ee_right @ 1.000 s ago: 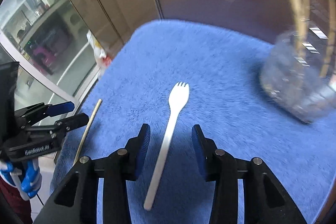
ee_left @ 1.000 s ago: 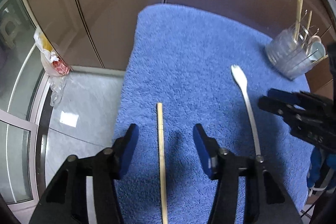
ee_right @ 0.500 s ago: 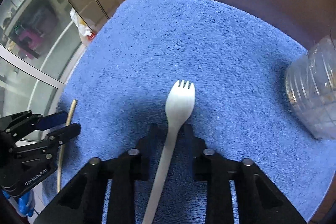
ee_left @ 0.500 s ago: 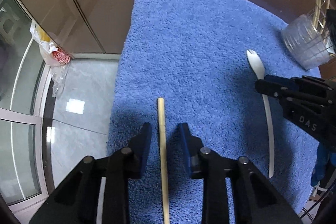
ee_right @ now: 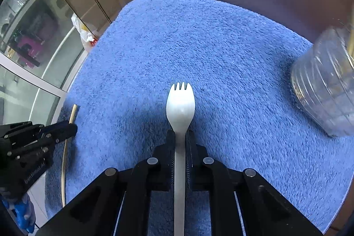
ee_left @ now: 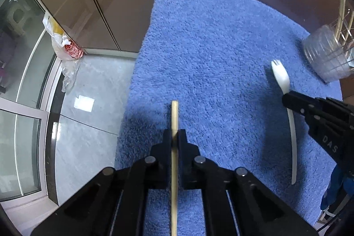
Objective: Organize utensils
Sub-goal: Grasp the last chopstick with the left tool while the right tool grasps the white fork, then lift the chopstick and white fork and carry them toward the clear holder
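One chopstick (ee_left: 174,116) clenched in left claw (ee_left: 174,136), one spork (ee_right: 180,103) clenched in right claw (ee_right: 180,138), one cup (ee_right: 325,81)

chopstick (ee_left: 174,118) left of spork (ee_left: 281,75) on towel (ee_left: 210,48) (cup (ee_left: 325,56) far right)

My left gripper (ee_left: 174,136) and right gripper (ee_right: 181,136) are matte black, angular linkages studded with round silver pins, white lettering printed on their sides, and my hands wear blue gloves (ee_right: 21,212).
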Motion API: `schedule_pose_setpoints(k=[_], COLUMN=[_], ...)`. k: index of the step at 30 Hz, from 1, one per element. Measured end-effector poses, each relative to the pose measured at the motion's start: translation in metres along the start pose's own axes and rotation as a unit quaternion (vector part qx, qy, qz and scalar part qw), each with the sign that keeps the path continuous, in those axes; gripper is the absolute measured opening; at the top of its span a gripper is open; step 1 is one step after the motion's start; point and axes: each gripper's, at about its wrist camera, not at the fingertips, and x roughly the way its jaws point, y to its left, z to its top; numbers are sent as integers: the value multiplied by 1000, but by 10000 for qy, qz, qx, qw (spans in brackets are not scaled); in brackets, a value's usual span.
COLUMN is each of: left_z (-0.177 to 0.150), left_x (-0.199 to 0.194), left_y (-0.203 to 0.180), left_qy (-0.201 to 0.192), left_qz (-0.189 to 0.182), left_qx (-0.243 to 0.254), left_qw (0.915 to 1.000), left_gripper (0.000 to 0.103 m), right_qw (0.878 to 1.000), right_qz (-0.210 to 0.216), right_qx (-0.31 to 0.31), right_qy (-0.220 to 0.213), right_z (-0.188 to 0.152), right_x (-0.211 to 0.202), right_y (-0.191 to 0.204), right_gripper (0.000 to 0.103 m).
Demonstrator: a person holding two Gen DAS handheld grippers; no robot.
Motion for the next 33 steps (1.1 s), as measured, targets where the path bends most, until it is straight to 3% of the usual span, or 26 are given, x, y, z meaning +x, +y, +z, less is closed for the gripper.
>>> schedule_pose_setpoints(k=[9,15,17,22,29,33], left_z=[-26,-52,-61,-82,-98,-98], left_x=[-51,-82,-93,-125,-144,-141], left_y=[-16,-27,-30,-40,-40,-38], left_qy=[-939,-1462,-1640,-2179,-2385,-2369], left_qz=[-15,-82,-73,-8,-207,-300], left_qx=[90,152,167,237,207,154], left_qw=[9955,9891,9863,9757,9707,9710], left_gripper=[5,5,5,5,5,5], right_qw=[9913,9732,9665,9540,9600,9800], right_qz=[544,850,953,895,820,730], right_qx=[-46,-214,-231,-264,-62,167], right_qy=[-1201,-2126,-2374,-2851,-2677,-1843], right_z=[-42,-91,-108,-144,-158,-141], right_x=[-59,-100,-115,-148,-146,-109], right_y=[-10,-5,-6,-11,-25,-27], right_gripper=[9,9,2,0,0,6])
